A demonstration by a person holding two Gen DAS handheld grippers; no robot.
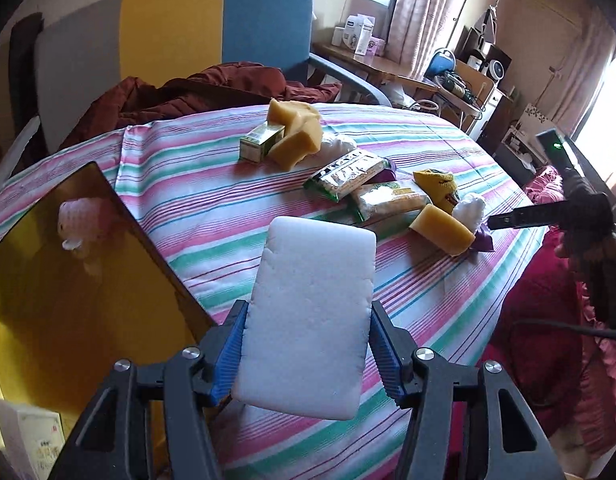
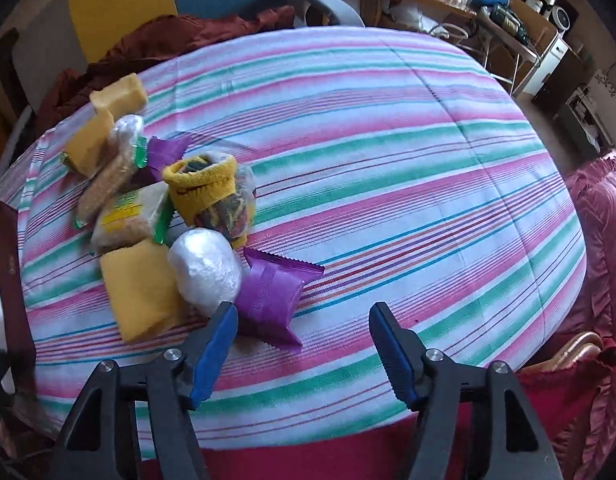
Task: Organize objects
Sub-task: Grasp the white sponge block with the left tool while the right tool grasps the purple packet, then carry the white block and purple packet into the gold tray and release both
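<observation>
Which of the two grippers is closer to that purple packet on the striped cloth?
Right. The right gripper hangs just beside the purple packet, jaws open. The left gripper is farther back, clamped on a white sponge.

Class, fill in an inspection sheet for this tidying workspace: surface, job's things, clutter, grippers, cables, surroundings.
Surface: striped cloth over the table.
Job's things: white sponge; pile with yellow sponge, purple packet, white wrapped bundle, yellow sock.
Clutter: dark red cloth at the far edge.
Grippers: left gripper clamps the white sponge; right gripper open, empty.
Cables: black cable.
Surroundings: chair, curtains.
</observation>
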